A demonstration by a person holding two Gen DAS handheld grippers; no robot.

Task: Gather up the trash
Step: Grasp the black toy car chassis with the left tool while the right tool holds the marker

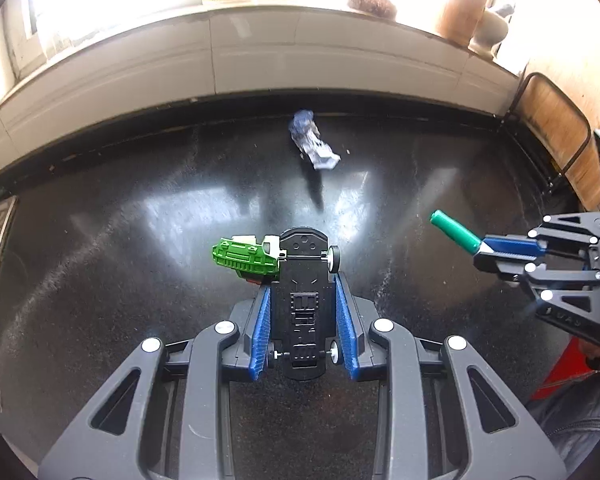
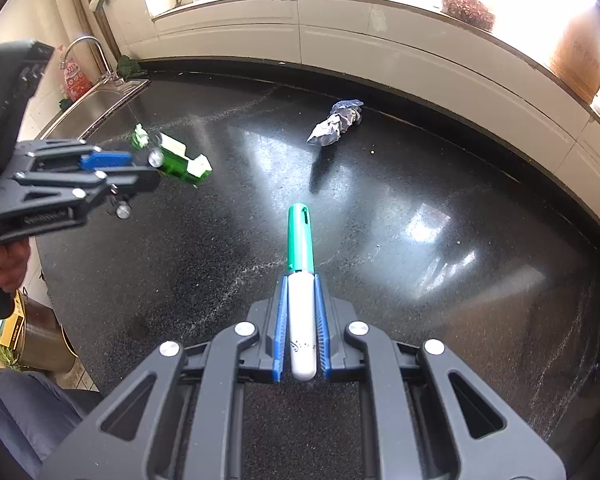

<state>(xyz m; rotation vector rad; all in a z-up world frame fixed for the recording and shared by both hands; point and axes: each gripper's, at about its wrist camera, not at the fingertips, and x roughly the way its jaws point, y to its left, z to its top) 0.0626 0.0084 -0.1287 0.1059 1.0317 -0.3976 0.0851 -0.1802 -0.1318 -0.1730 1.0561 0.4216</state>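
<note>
Left gripper (image 1: 302, 320): jaws were clamped on the toy car, blue pads (image 1: 262, 322) pressing its black chassis from both sides.
Toy car (image 1: 300, 280): was held clear of the counter, underside facing the camera, green body (image 1: 244, 258) hanging off to the left.
Right gripper (image 2: 302, 320): jaws were narrow, clamped on the marker.
Marker (image 2: 300, 240): white barrel sat between the pads; green cap projected forward above the counter.
Counter (image 2: 420, 260): black, glossy, speckled surface.
Crumpled paper (image 2: 336, 122): lay on the counter near its far edge, by the white wall, well apart from both grippers.
Sink (image 2: 96, 108): was set at the counter's far left corner.
Hand (image 2: 6, 266): gripped the left handle.
</note>
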